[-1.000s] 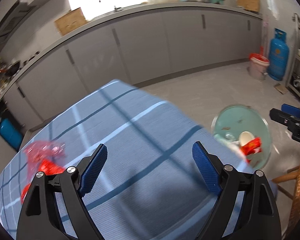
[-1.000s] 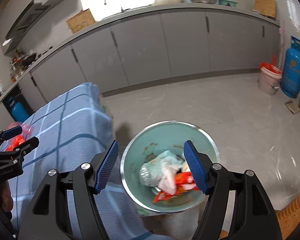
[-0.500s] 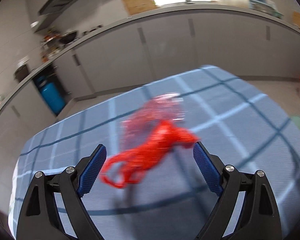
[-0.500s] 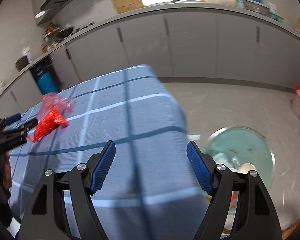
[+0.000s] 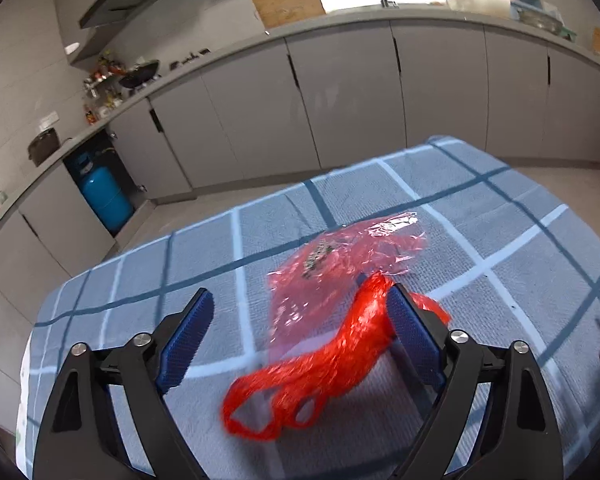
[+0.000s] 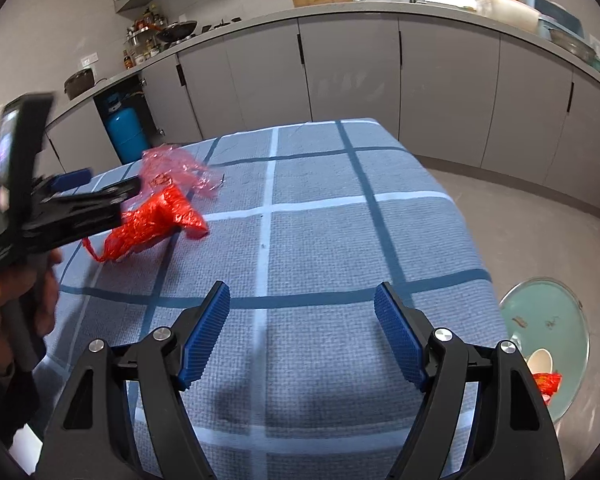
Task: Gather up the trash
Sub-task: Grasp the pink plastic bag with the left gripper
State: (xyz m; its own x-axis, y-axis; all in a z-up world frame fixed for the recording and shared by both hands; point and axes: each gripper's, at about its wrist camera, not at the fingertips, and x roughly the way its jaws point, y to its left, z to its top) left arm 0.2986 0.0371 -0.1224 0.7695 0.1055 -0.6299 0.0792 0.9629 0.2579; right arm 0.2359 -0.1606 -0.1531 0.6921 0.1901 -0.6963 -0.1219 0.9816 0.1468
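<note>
In the left wrist view, the left gripper hangs low over a table covered by a blue checked woven cloth, its blue ribbed fingers spread wide. Between them lies a crumpled bright red plastic bag whose looped handles trail toward the near edge of the table, and whose upper end lies against the inner face of the right-hand finger; the other finger stands well apart from it. Just beyond the red bag, and partly under it, lies a thin transparent pink plastic film, toward the middle of the table. Behind the table runs a long grey kitchen cabinet with a blue gas cylinder standing in an open bay at its left. In the right wrist view, the right gripper hovers over the near part of the same cloth with its fingers spread and nothing between them. Near the far left corner of the table the red bag and the pink film lie together, with the left gripper reaching over them from the left edge, held by a hand low at the left. Beside the table's right edge, down on the floor, stands a round pale green bin holding a white cup and a red wrapper.
</note>
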